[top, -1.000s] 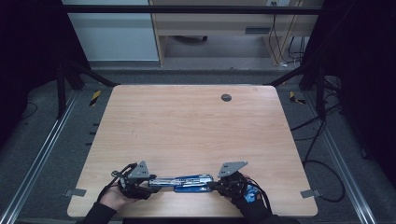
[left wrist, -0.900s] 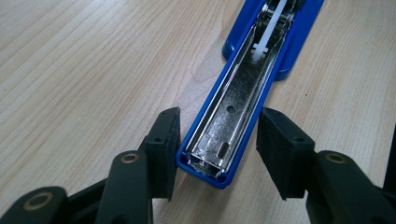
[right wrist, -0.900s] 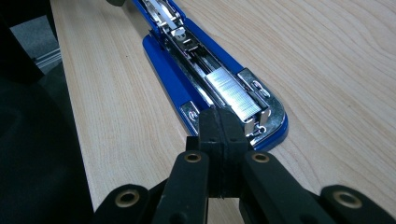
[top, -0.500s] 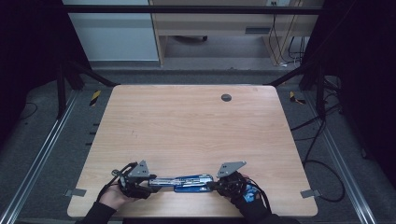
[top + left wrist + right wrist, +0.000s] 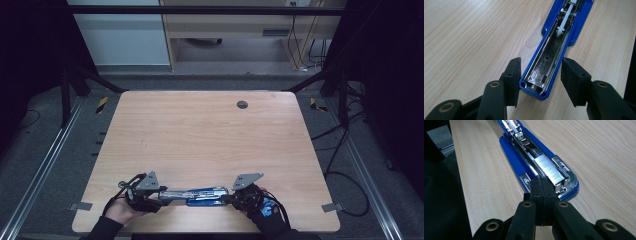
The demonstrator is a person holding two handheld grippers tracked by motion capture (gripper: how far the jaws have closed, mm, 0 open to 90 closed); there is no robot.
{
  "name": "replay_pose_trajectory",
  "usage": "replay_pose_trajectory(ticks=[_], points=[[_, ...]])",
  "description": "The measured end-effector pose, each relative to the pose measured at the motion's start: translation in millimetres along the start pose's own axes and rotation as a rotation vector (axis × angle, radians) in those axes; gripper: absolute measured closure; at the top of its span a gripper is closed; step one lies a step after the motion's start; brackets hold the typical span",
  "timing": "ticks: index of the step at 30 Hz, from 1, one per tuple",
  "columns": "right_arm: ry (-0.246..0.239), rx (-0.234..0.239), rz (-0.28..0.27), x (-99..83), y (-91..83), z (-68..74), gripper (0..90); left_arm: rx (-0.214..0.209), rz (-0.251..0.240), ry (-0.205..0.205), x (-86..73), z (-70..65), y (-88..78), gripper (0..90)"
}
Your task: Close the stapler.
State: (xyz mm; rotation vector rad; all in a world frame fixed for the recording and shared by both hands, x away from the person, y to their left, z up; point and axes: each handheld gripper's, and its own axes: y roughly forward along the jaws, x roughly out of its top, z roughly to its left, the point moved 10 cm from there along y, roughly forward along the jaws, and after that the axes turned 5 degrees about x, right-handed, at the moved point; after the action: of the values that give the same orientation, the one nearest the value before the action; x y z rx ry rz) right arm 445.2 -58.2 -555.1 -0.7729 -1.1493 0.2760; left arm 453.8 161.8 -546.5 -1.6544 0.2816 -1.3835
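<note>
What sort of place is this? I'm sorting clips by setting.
Probably a lab or workshop recording bay: a bare light wooden table stands between metal floor rails, with loose black cables on grey carpet. An opened blue stapler lies at the near edge.

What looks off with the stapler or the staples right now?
The staple strip sits skewed on top of the magazine at the blue stapler's front, not down in the channel. The stapler lies swung fully open, its empty cover between the left gripper's jaws.

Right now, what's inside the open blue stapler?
The stapler is flipped open: a strip of silver staples sits in its channel, and a white pusher rod lies in the empty metal lid. The shut right gripper covers the channel's near end.
</note>
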Motion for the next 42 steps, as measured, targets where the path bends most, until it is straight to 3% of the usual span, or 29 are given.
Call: replay_pose_trajectory(ticks=[15,20,24,34,42], points=[[-0.001,0.002,0.000,0.1,0.1,0.0,90.0,0.004,-0.018,0.002,5.5,-0.3,-5.7,50.9],[0.000,0.001,0.001,0.0,0.2,-0.1,90.0,0.001,-0.070,-0.029,13.1,-0.4,-11.8,52.5],[-0.001,0.001,0.001,0.1,0.3,-0.1,90.0,0.004,-0.046,-0.012,9.8,-0.3,-9.5,51.8],[0.004,0.007,-0.003,1.2,-0.2,0.0,90.0,-0.003,-0.057,-0.020,11.9,-0.2,-11.2,52.3],[-0.021,0.017,-0.094,18.9,-8.7,4.7,90.0,-0.001,-0.059,-0.020,12.6,-0.1,-11.7,52.4]])
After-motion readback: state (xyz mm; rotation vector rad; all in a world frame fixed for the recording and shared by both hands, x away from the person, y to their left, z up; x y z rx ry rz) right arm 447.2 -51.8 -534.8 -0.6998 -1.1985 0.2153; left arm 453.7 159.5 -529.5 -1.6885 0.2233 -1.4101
